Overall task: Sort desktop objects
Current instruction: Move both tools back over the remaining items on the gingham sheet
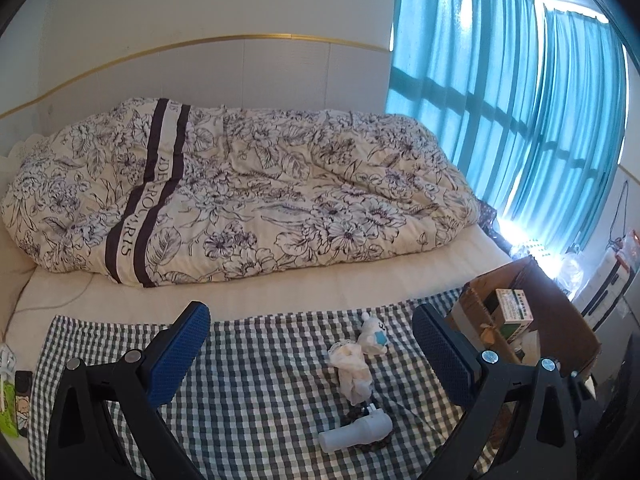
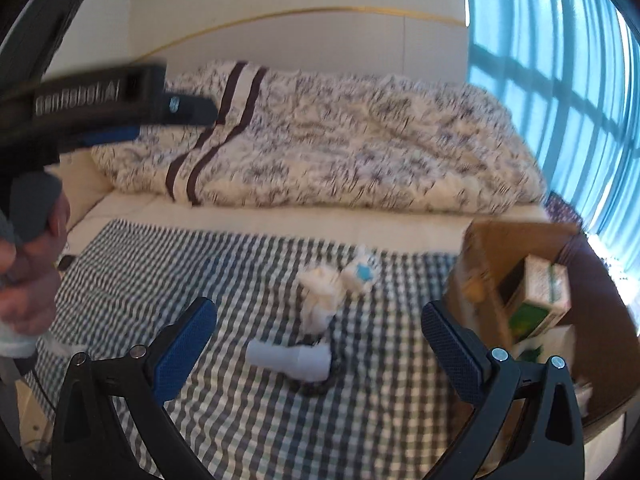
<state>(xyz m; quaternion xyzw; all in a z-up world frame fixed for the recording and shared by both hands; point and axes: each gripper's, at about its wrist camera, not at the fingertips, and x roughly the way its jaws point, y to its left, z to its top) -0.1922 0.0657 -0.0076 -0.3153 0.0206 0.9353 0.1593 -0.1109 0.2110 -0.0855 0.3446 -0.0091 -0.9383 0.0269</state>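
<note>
While both my grippers hang above checked cloth, I count three loose things near its middle: one white cylinder, one crumpled white wad, one small white plush toy with blue patch. Wad lies between cylinder and toy, touching toy. One cardboard box at cloth's right edge, one green-and-white carton inside. Left gripper spread wide, empty. Right gripper likewise released, grasping nothing. One hand on left handle.
</note>
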